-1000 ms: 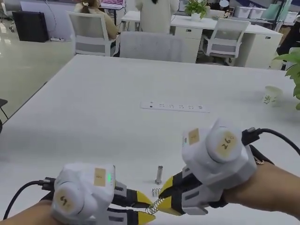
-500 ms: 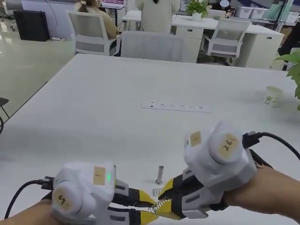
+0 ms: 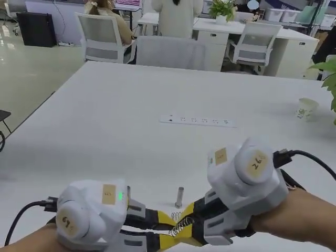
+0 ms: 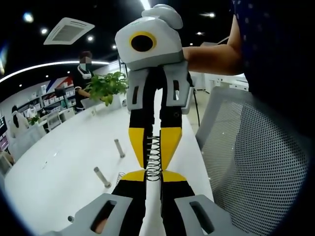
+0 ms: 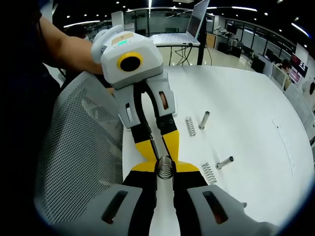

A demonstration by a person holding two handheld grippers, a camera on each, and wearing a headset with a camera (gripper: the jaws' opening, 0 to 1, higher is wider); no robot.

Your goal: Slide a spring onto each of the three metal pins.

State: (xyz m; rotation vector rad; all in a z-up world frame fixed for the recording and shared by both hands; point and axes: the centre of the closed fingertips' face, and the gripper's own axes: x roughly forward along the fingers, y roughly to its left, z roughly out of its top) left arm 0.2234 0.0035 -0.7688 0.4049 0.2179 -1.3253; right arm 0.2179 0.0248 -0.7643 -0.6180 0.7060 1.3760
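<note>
My right gripper (image 5: pixel 165 166) is clamped on the spring (image 4: pixel 153 155) between its tips, and my left gripper (image 4: pixel 152 176), nose to nose just ahead, pinches the pin (image 5: pixel 153 146), so any tilt could snag a coil and flick the spring out.

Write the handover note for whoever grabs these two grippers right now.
Left gripper: shut on the held pin, which points at the other gripper.
Right gripper: shut on the held spring, lined up end-on with that pin. How far the pin is inside it cannot be told.
On the table: an upright pin, a second pin that seems to lie on its side, a near spring and a far spring, both loose.
Done: neither pin on the table wears a spring.
Left: finish seating this spring, then do the other two pins.
</note>
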